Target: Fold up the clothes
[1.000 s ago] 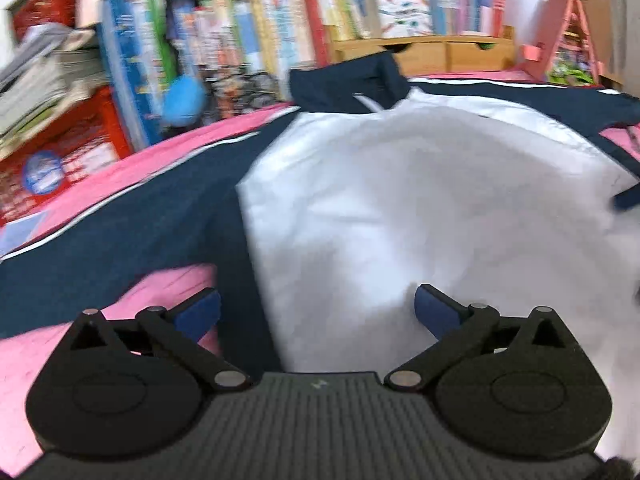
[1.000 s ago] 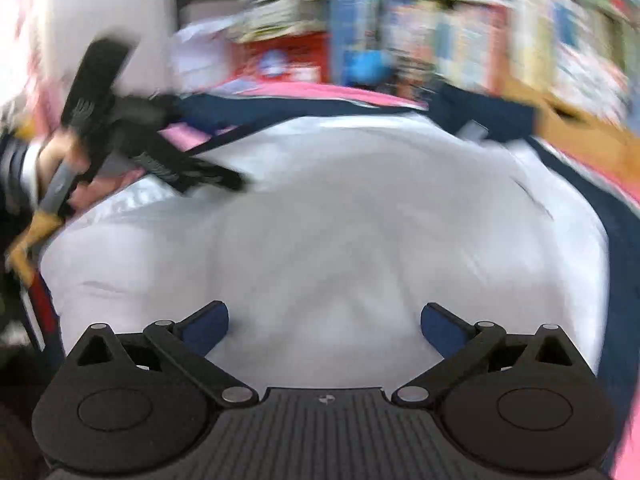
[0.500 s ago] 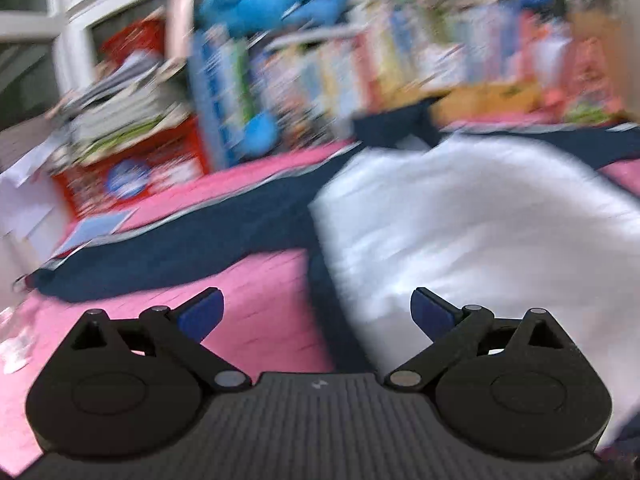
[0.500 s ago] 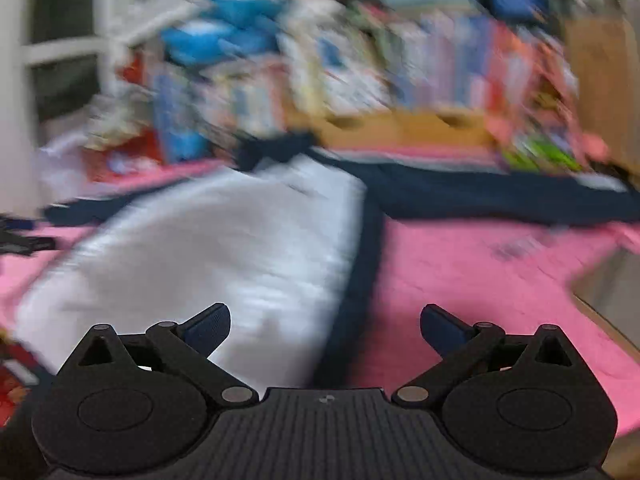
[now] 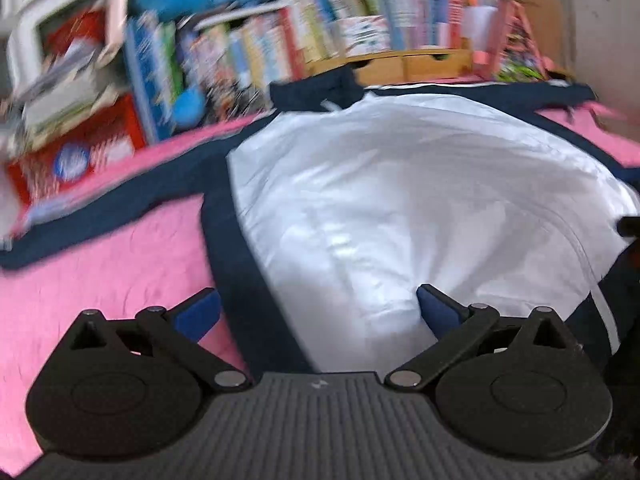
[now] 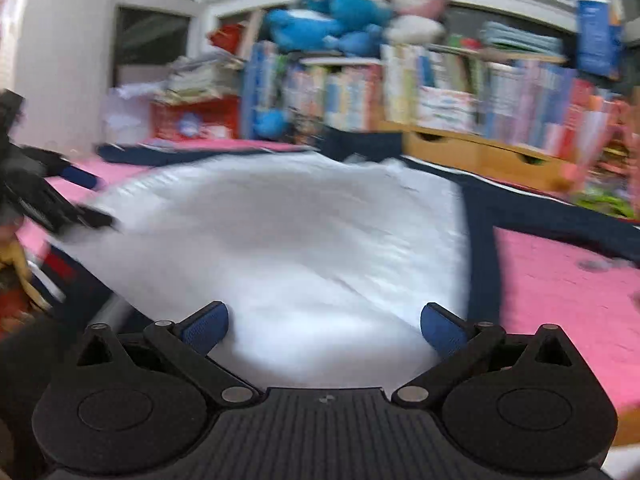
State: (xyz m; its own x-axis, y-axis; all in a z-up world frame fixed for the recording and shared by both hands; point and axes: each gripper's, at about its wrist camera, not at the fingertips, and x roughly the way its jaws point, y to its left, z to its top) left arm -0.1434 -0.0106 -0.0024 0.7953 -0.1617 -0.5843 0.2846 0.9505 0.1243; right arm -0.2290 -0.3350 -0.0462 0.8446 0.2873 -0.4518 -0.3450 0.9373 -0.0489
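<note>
A white jacket (image 5: 400, 200) with navy sleeves and side panels lies spread flat on a pink surface (image 5: 100, 280), collar toward the far shelf. My left gripper (image 5: 316, 312) hovers open over its near left edge, above the navy side stripe (image 5: 240, 280). In the right wrist view the same jacket (image 6: 280, 240) fills the middle, and my right gripper (image 6: 324, 328) is open above its near right part, nothing between the fingers. The left gripper (image 6: 80, 196) shows blurred at the far left there.
A shelf of books (image 5: 320, 36) and wooden drawers (image 6: 480, 152) line the far edge, with blue and pink plush toys (image 6: 340, 20) on top. A red box (image 5: 80, 152) stands at the back left. Bare pink surface (image 6: 560, 300) lies right of the jacket.
Both views have swung: the left gripper panned back right over the jacket's left edge, and the right gripper moved left, back over the white body. Both stayed open.
</note>
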